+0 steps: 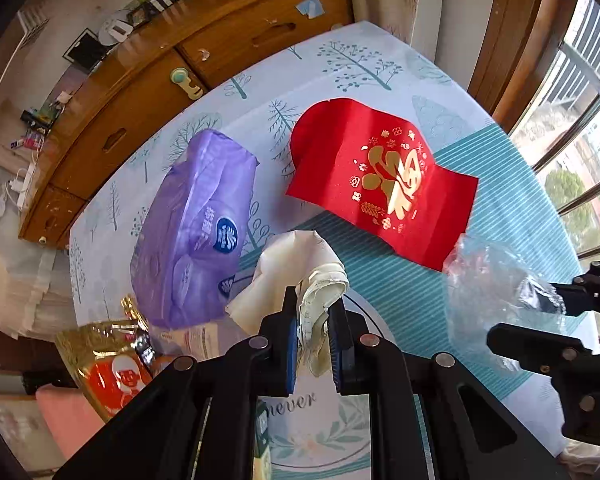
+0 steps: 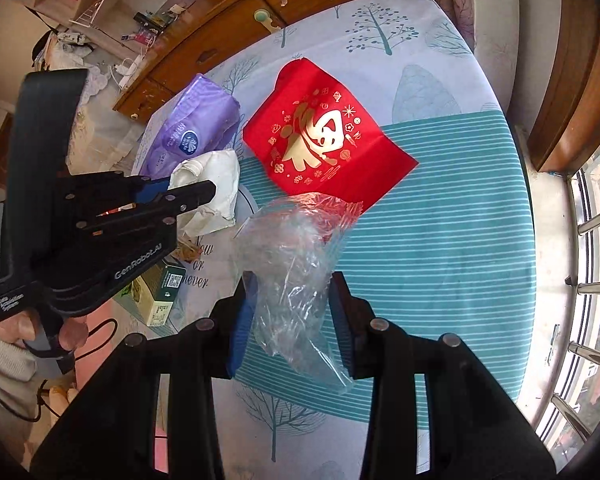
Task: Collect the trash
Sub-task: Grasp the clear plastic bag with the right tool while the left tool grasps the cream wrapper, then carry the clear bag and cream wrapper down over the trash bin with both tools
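Observation:
My left gripper is shut on a crumpled white paper, which bulges out above the fingertips. The right wrist view shows that same gripper from the side, clamped on the white paper just over the table. My right gripper is shut on a crumpled clear plastic wrap, which spills out ahead of the pads. From the left wrist view, the right gripper and the plastic wrap are at the right. A red paper sheet with a gold character lies flat beyond both.
A purple tissue pack lies left of the red sheet on the tree-patterned tablecloth. A gold and red bag and a small green box sit near the table's left edge. A wooden cabinet stands behind, a window at right.

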{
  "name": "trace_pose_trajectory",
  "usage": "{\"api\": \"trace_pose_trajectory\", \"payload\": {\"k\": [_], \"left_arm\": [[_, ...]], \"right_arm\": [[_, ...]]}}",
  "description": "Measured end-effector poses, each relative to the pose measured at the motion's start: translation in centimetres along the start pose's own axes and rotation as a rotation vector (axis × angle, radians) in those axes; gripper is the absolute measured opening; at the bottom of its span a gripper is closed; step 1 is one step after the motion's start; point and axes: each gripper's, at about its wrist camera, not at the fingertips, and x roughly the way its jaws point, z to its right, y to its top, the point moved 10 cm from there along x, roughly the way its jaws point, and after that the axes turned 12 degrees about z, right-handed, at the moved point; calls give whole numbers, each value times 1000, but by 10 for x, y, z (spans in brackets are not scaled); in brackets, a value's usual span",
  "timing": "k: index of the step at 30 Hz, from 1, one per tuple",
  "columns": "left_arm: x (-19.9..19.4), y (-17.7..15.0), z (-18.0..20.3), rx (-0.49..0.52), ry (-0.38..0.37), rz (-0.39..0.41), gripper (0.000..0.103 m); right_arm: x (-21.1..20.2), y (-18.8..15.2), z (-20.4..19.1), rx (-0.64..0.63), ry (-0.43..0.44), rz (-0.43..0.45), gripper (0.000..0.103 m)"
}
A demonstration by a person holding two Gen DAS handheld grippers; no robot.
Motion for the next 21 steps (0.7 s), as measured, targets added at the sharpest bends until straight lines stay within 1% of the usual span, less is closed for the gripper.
{"api": "trace_pose_trajectory", "payload": {"k": [5,8,14,21], "left_arm": [[-52,-28,7,-127,-52,69,12],[-86,-54,8,-202,-70,101,12],[-141,-120,3,-319,-83,142,12],[-197,-204,-5,-383,-106,191,12]], "right_arm": [[-9,-12,-15,-40,-5,-19,33],[-16,-27,-26,-69,-16,-39,33],[-32,-69,-55,-138,-49,-79,33],[-59,-131,-106,-204,-76,-74,33]]}}
